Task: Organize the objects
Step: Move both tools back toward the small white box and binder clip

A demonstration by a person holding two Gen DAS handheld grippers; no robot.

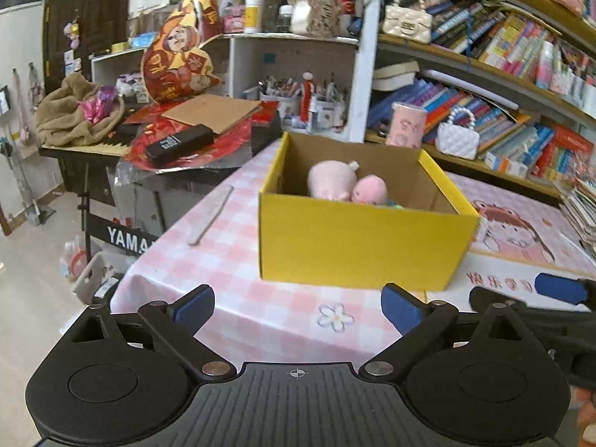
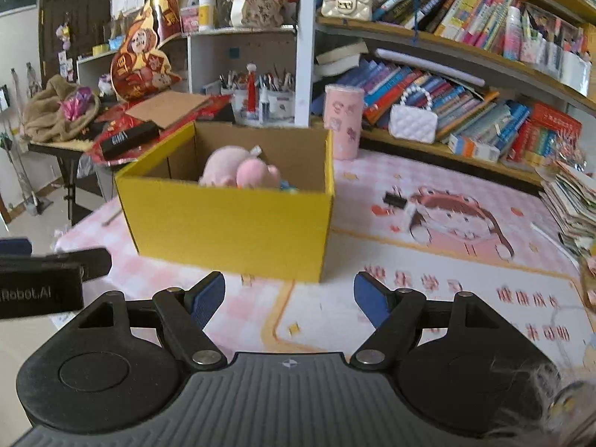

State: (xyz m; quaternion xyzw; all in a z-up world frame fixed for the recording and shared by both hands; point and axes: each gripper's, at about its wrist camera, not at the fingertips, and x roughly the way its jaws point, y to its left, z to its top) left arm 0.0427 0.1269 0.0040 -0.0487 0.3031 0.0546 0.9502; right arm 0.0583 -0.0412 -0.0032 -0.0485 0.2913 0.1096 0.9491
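A yellow cardboard box [image 1: 357,238] stands open on the pink tablecloth; it also shows in the right wrist view [image 2: 231,227]. Inside lie two pink plush toys [image 1: 335,182] [image 2: 238,171] and something blue-green beside them. My left gripper [image 1: 298,307] is open and empty, in front of the box near the table's front edge. My right gripper [image 2: 288,294] is open and empty, in front of the box's right corner. A small black clip [image 2: 395,199] lies on the cloth right of the box.
A pink cylindrical tin [image 2: 343,126] stands behind the box. A grey flat strip [image 1: 210,214] lies on the cloth to its left. Bookshelves [image 2: 465,85] with white handbags run along the back. A cluttered keyboard stand [image 1: 123,171] is left of the table. Stacked papers [image 2: 573,205] sit far right.
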